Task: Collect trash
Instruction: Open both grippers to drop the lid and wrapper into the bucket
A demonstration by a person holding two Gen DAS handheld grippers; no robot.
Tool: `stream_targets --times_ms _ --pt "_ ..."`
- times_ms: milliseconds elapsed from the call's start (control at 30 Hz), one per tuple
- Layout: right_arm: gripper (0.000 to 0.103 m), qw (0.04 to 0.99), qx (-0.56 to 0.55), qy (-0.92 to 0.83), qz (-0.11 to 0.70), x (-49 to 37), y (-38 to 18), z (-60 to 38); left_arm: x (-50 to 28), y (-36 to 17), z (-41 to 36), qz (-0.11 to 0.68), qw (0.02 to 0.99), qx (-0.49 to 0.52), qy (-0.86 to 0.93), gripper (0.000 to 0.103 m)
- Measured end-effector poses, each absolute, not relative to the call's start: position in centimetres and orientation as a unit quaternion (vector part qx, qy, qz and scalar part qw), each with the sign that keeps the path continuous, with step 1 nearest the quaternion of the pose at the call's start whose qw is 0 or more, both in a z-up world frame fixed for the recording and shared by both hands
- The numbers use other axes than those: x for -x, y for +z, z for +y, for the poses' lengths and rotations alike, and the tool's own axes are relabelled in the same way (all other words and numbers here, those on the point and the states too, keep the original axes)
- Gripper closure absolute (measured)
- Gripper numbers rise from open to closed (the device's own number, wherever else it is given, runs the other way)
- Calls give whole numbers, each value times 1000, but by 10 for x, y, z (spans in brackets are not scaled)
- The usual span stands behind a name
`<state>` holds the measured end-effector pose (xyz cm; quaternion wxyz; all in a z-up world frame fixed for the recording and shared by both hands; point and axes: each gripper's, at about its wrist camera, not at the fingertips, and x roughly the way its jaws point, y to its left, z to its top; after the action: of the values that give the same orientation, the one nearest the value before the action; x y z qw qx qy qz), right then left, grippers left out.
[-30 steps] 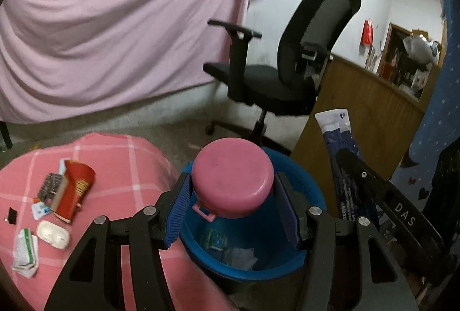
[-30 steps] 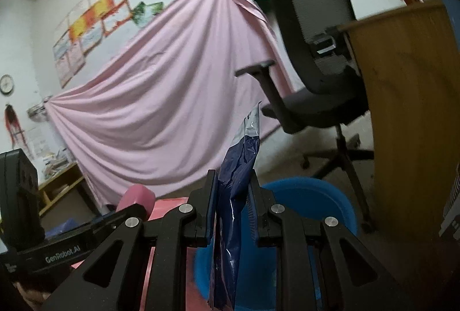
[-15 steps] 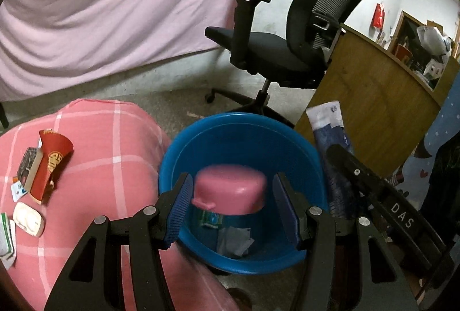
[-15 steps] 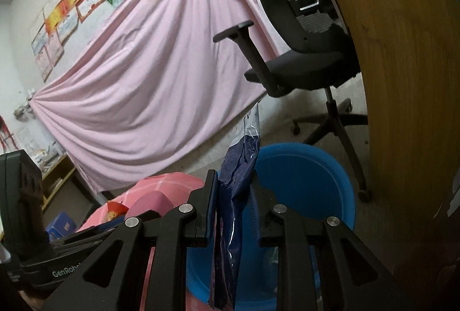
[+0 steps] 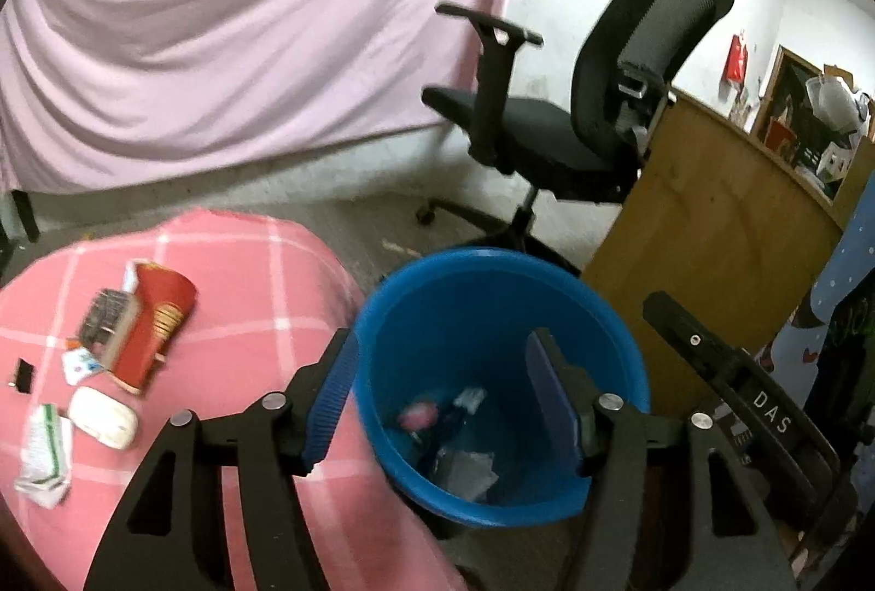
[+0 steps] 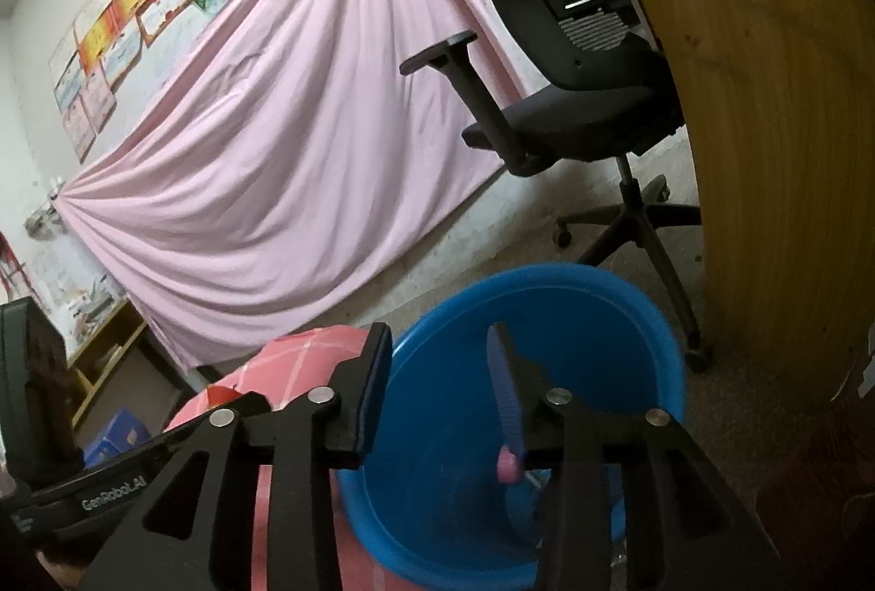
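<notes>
Left: uncollected trash, including a red paper cup (image 5: 156, 317), lies on the pink checked cloth (image 5: 262, 274). Centre: left gripper (image 5: 440, 405) over the blue bin (image 5: 492, 274), jaws just widened, empty; pink lid (image 5: 418, 413) lies inside. Right: right gripper (image 6: 440, 386), jaws just opened, empty, likewise positioned for dropping.

Left gripper (image 5: 440, 405): black frame, silver screws, ribbed blue pads (image 5: 328, 399).
Right gripper (image 6: 437, 391): black frame, "GenRobot.AI" lettering.
</notes>
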<state>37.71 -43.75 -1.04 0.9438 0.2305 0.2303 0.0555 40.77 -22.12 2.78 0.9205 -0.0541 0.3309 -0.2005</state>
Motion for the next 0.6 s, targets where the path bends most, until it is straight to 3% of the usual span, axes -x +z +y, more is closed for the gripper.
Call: stream_targets --times_ms 300,400,600 --pt "49 956 -217 63 185 -369 13 -424 -377 53 -174 252 953 66 -157 26" --pt "31 961 -211 68 166 -367 24 -416 -366 59 -156 224 963 72 -130 7" --pt "19 966 -205 97 122 -362 43 -394 -347 71 -117 175 976 86 -94 3"
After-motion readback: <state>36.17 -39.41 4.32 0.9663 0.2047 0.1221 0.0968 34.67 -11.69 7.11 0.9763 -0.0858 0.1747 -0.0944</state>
